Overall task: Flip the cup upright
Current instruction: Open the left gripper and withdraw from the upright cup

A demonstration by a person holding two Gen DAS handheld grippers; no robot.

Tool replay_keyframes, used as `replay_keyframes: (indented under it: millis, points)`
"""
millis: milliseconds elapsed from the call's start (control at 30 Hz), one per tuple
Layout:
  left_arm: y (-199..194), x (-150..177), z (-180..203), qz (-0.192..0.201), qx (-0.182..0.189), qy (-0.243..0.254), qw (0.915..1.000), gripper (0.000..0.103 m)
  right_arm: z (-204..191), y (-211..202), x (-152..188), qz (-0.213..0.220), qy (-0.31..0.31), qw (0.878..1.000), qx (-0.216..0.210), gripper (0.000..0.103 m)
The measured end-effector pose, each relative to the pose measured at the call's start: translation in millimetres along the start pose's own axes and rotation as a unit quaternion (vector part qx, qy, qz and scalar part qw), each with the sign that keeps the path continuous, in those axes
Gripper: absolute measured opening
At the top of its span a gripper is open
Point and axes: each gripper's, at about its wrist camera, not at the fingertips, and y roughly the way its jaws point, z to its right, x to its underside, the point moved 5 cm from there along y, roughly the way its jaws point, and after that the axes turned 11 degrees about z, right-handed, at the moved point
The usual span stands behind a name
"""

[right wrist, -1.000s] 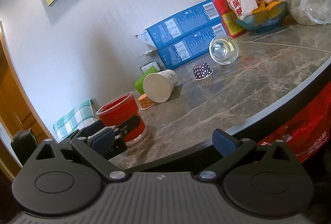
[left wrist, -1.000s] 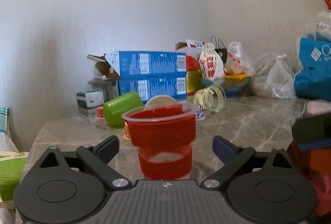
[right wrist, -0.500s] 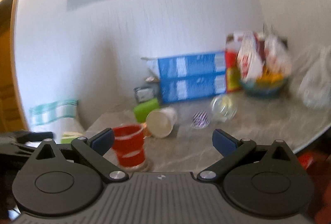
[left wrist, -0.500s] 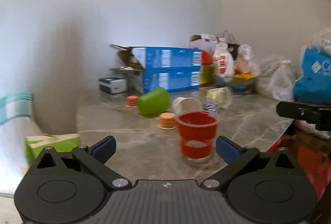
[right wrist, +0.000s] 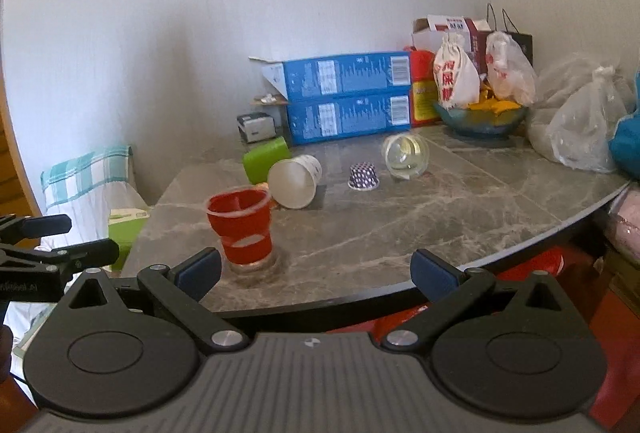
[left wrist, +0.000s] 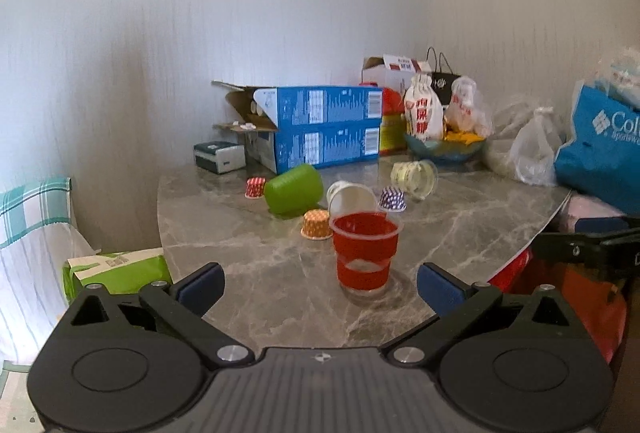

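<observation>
The red cup (left wrist: 366, 251) stands upright on the marble table (left wrist: 248, 265), near its front edge, mouth up. The left gripper (left wrist: 320, 285) is wide open and holds nothing; the cup stands beyond its fingers, apart from both pads. The right gripper (right wrist: 316, 271) is also wide open and empty, with the red cup (right wrist: 242, 229) at about 10 o'clock from it, just beside its left finger in that view. Behind the red cup, at 12 o'clock in the left view, a white paper cup (left wrist: 352, 195) lies on its side, and a green cup (left wrist: 294, 189) lies at 11 o'clock. A clear glass (right wrist: 405, 156) lies on its side farther back.
</observation>
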Motion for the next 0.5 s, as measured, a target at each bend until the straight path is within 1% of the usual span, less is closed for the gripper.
replay_keyframes:
  millis: [67, 233, 367, 500]
  points:
    - [-4, -3, 2, 0.004, -0.001, -0.001, 1.0, 0.103, -3, -4, -2, 0.007, -0.003, 1.0, 0.0, 0.102]
    - [-7, -4, 7, 0.0, -0.005, -0.003, 1.0, 0.103, -9, -5, -3, 0.012, -0.009, 1.0, -0.002, 0.102]
    - [-7, -4, 9, -0.006, 0.0, -0.01, 0.9999, 0.103, -8, -5, 0, 0.009, -0.004, 1.0, -0.005, 0.102]
    - [-8, -4, 12, -0.003, 0.001, -0.008, 1.0, 0.103, -7, -7, 2, 0.007, -0.003, 1.0, -0.006, 0.102]
